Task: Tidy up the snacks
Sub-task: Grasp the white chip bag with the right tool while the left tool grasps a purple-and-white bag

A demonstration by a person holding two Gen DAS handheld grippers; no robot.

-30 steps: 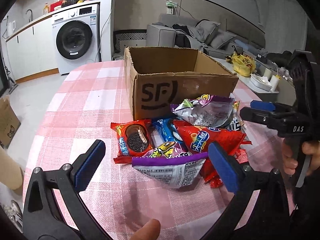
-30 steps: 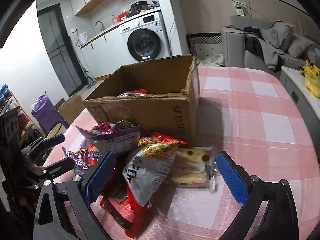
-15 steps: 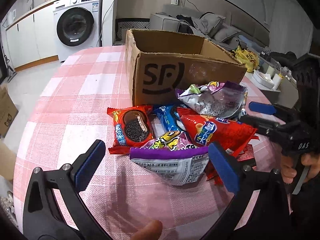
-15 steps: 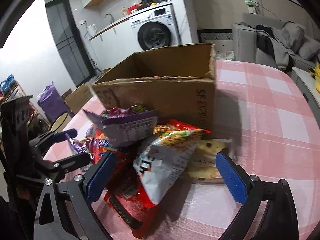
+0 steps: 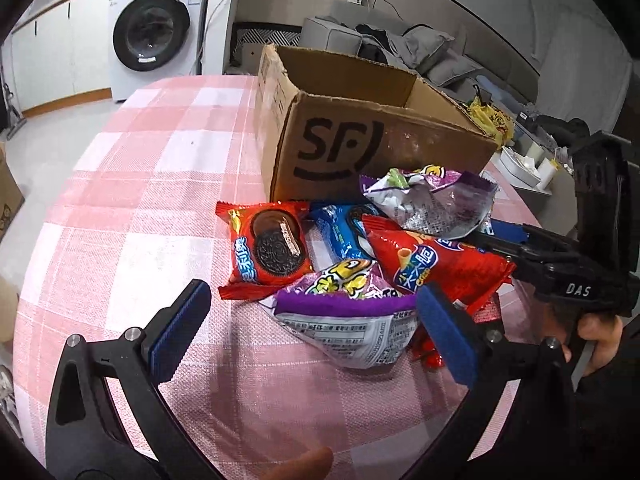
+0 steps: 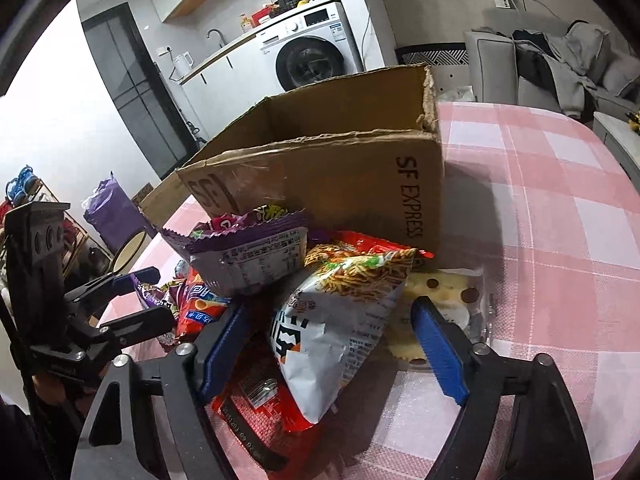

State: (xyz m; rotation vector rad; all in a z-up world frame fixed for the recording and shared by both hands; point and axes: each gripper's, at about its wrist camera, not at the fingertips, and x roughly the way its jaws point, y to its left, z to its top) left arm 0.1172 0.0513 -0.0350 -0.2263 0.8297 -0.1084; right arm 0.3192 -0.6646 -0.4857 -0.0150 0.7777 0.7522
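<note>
A pile of snack packets lies on the pink checked tablecloth (image 5: 120, 208) in front of an open cardboard SF box (image 5: 360, 148). In the left wrist view I see a red Oreo packet (image 5: 268, 252), a blue packet (image 5: 340, 236), a red packet (image 5: 436, 268) and purple packets (image 5: 348, 316). My left gripper (image 5: 312, 332) is open, its pads on either side of the near purple packet. My right gripper (image 6: 332, 344) is open around a white noodle-snack bag (image 6: 332, 328); it also shows in the left wrist view (image 5: 520, 248). The box (image 6: 332, 176) stands just behind.
A clear pack of biscuits (image 6: 444, 300) lies at the right of the pile, a red packet (image 6: 264, 400) under the white bag. A washing machine (image 5: 152, 32) and a sofa (image 5: 400, 48) stand beyond the table. The table edge curves off at the left.
Both grippers have moved in closer to the pile. The right gripper's pads now straddle the white noodle-snack bag. The packets have not visibly shifted.
</note>
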